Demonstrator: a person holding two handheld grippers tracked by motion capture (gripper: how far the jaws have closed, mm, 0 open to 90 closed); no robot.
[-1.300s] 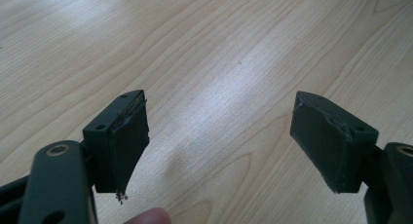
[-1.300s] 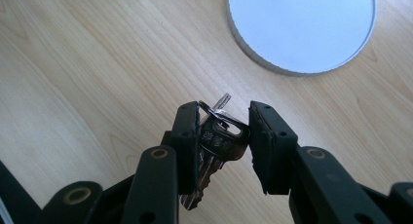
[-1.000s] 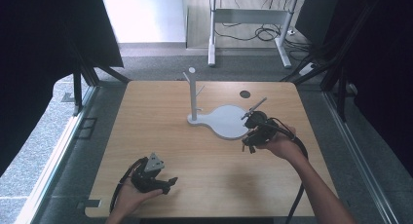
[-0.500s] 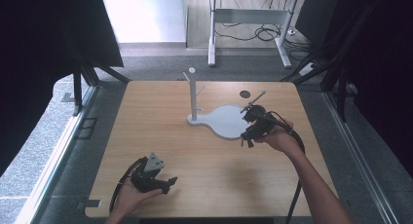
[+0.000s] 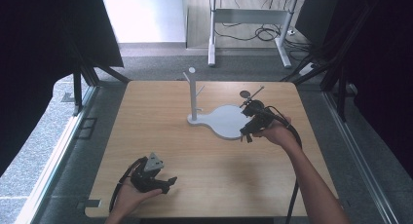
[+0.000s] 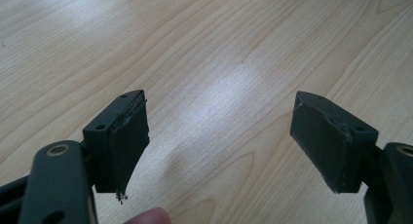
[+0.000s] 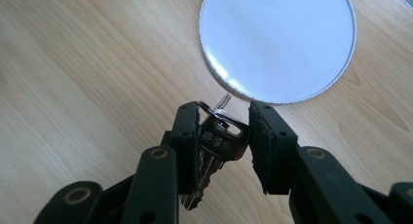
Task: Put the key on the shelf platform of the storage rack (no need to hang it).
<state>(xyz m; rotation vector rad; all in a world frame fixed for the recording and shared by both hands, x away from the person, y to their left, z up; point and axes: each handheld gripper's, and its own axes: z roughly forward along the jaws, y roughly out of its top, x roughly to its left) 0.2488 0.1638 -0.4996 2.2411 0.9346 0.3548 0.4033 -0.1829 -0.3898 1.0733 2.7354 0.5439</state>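
Holding silver keys [image 7: 217, 145] between jaws: right gripper [image 7: 224, 136], white round plate [image 7: 277, 44] just ahead. Left gripper [image 6: 219, 141] wide, nothing inside, low over bench [image 6: 219, 48].

The table [image 5: 204, 170] is light wood with visible grain, smooth, with a soft sheen where light falls on it. The stand [image 5: 220, 118] has a white base [image 7: 277, 44] that looks smooth and matt, with a thin, slightly shiny rim. The keys [image 7: 219, 143] are silvery metal, glossy and stamped. The right gripper [image 7: 224, 136] is matt black, apparently plastic, with brass-coloured rivets. The left gripper [image 6: 219, 136] has the same matt black finish; its pads [image 6: 127, 146] look rubbery, with frayed, rough edges.
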